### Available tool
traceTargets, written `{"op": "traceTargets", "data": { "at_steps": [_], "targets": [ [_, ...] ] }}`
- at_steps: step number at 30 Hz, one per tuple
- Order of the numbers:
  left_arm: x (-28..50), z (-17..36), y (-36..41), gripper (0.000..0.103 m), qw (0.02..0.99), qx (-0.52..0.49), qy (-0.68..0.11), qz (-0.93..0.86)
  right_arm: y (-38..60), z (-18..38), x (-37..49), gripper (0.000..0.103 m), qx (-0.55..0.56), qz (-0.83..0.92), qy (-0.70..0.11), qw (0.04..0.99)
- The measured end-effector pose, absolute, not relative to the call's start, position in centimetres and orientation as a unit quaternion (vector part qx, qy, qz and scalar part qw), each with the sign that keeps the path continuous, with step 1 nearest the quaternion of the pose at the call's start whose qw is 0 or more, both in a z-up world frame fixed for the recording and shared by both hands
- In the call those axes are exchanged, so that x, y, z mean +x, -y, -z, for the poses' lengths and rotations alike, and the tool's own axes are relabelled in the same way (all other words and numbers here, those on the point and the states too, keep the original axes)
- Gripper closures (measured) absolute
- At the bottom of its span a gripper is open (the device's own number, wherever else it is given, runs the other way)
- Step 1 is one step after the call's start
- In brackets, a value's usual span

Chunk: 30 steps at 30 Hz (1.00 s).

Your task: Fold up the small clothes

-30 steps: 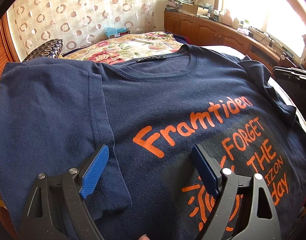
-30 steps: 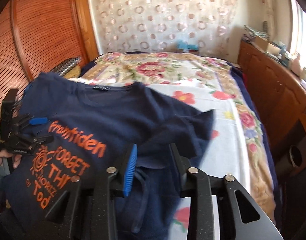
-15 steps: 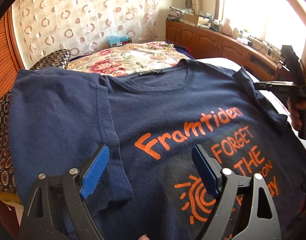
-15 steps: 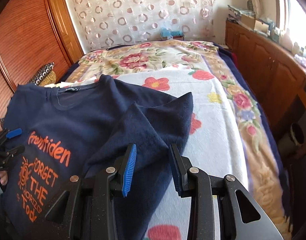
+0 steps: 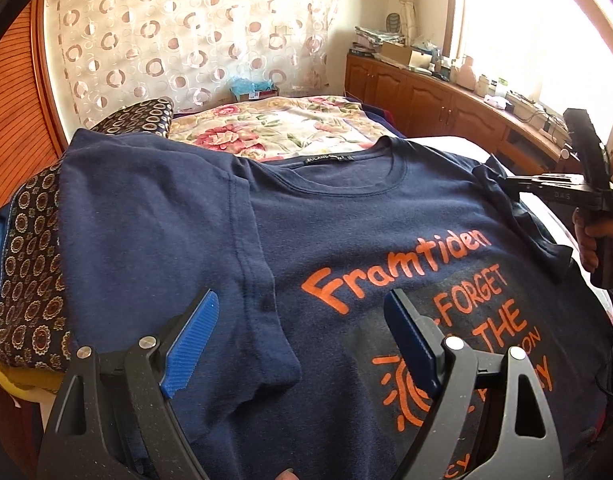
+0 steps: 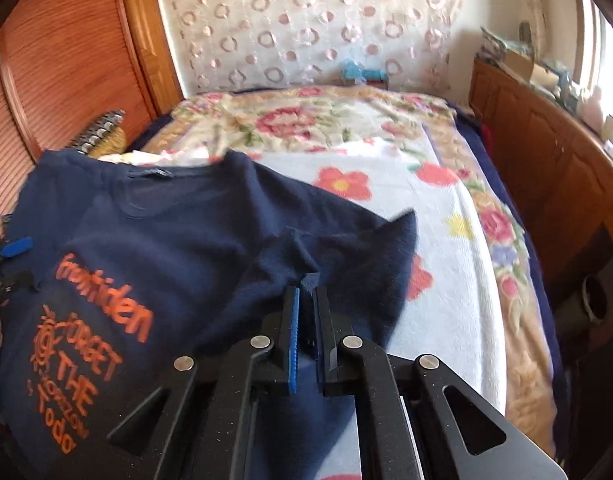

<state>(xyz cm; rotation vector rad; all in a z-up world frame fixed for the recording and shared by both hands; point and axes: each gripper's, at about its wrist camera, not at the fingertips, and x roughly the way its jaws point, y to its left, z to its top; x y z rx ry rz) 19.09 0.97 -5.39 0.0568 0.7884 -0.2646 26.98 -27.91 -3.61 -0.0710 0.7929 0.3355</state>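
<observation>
A navy T-shirt (image 5: 346, 216) with orange "Framtiden" print lies face up on the bed, its collar away from me. My left gripper (image 5: 300, 300) hovers open just above the shirt's lower left, over the seam of the left sleeve (image 5: 146, 248), with nothing between its blue pads. My right gripper (image 6: 306, 286) is shut on a pinched fold of the right sleeve (image 6: 346, 248), and a tuft of navy cloth sticks up between its pads. In the left wrist view the right gripper (image 5: 510, 182) reaches in from the right edge, held by a hand (image 5: 594, 236).
The bed carries a white flowered towel (image 6: 446, 264) over a floral blanket (image 5: 282, 128). A dark patterned cushion (image 5: 30, 280) lies under the shirt's left side. Wooden cabinets (image 6: 546, 168) run along the right, a slatted wooden wall (image 6: 46, 80) along the left.
My right gripper's jaws have closed from half open onto the right sleeve. The left gripper has drawn back and up a little, still open.
</observation>
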Motion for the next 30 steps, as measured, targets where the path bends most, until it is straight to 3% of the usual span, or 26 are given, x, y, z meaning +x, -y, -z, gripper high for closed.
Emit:
{"op": "traceTargets", "data": {
  "at_steps": [14,20,30],
  "targets": [
    [18.5,4.8,-1.7,0.018,0.92,0.019,-0.372,0.119,21.0,0.3,27.3,0.098,-0.053,-0.269,-0.34,0.9],
    [18.1,5.0,-2.0,0.018,0.921,0.017,-0.372,0.113,22.6,0.1,26.6,0.08,-0.038,-0.255,-0.331,0.908],
    [17.8,4.5,-2.9,0.018,0.927,0.008,-0.361,0.103,25.5,3.3,21.0,0.08,-0.061,-0.187,-0.375,0.906]
  ]
}}
